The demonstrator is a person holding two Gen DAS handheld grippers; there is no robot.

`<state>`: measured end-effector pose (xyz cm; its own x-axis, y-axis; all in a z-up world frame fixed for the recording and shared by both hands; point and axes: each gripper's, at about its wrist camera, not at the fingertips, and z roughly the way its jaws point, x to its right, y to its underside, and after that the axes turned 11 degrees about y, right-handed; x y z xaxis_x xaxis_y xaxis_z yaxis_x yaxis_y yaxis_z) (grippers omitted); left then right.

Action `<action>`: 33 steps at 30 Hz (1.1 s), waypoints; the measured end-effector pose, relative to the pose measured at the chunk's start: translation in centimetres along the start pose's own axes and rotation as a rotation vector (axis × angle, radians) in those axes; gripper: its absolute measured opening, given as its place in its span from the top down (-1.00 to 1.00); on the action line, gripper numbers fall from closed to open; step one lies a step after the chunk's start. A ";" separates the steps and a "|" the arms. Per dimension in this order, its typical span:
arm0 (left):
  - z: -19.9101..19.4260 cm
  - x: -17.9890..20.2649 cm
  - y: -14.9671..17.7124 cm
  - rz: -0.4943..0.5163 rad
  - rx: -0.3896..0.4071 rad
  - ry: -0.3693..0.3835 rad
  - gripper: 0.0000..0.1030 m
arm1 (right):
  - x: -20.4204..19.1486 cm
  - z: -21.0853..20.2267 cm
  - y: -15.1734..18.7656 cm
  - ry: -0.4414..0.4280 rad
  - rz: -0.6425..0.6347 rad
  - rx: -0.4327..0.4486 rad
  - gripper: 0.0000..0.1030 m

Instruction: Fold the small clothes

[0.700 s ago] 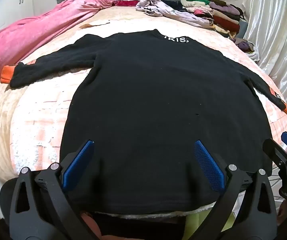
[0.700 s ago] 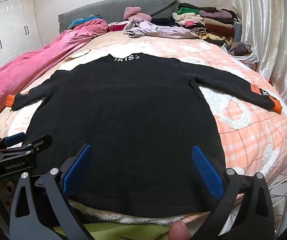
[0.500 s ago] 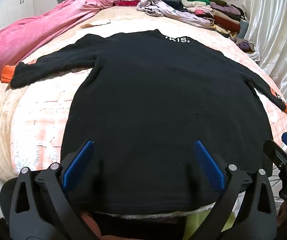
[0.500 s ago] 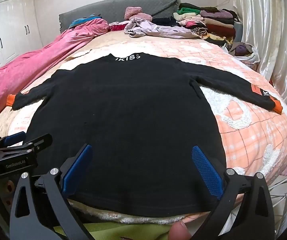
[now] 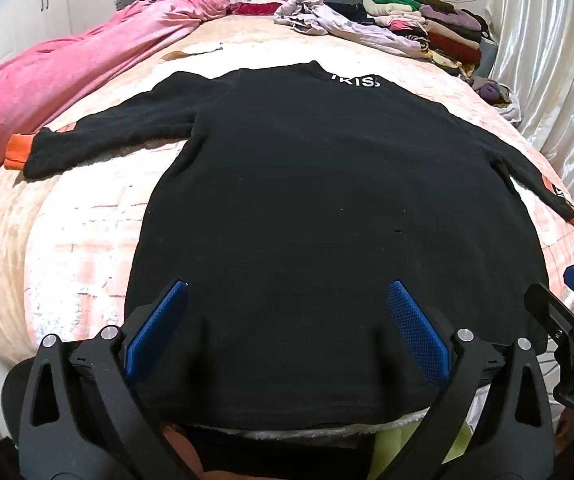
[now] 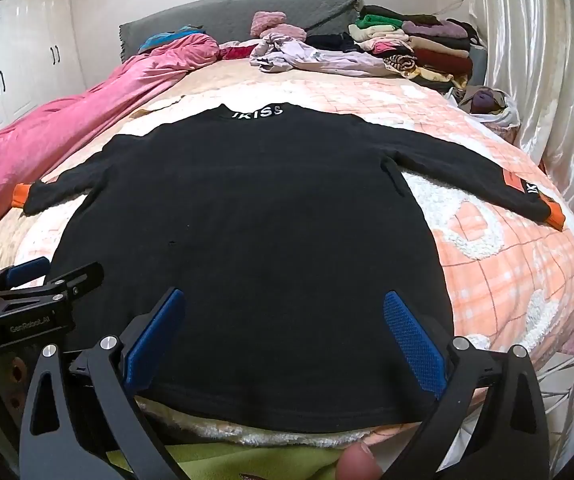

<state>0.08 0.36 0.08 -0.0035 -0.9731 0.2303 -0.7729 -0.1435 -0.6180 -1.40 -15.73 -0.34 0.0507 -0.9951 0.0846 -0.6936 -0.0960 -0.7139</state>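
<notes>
And there it is, the black sweater [image 5: 327, 220] lying flat on the bed [image 5: 87, 248], both sleeves stretched out wide, orange cuffs [image 6: 555, 216] at the ends, hem right at the near edge of the mattress. The left gripper [image 5: 287, 328] hangs over the hem with its blue pads [image 5: 155, 328] spread far apart, nothing between them. The right gripper [image 6: 283, 336] sits just beside it, jaws equally wide, also gripping nothing (white lettering shows on the collar, far side). A pink blanket [image 6: 67, 120] is heaped along the left of the bed, and a pile of folded clothes [image 6: 415, 44] sits against the grey headboard [image 6: 227, 20].
</notes>
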 end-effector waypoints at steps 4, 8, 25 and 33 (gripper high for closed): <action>0.0 -0.1 -0.2 0.001 0.001 0.002 -0.82 | 0.0 0.0 0.1 0.000 -0.001 0.000 -0.92; 0.0 -0.2 -0.2 0.004 0.003 -0.001 -0.82 | -0.1 0.0 0.0 -0.002 0.002 -0.001 -0.92; -0.1 0.1 -0.3 0.014 0.008 -0.007 -0.82 | -0.1 0.0 0.1 -0.002 0.004 -0.001 -0.92; -0.1 0.2 -0.3 0.016 0.007 -0.009 -0.82 | -0.1 0.0 0.2 -0.004 0.006 -0.003 -0.92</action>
<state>0.24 0.24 0.33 -0.0101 -0.9768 0.2140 -0.7681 -0.1294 -0.6272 -1.57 -15.65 -0.47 0.0494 -0.9957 0.0781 -0.6961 -0.0904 -0.7122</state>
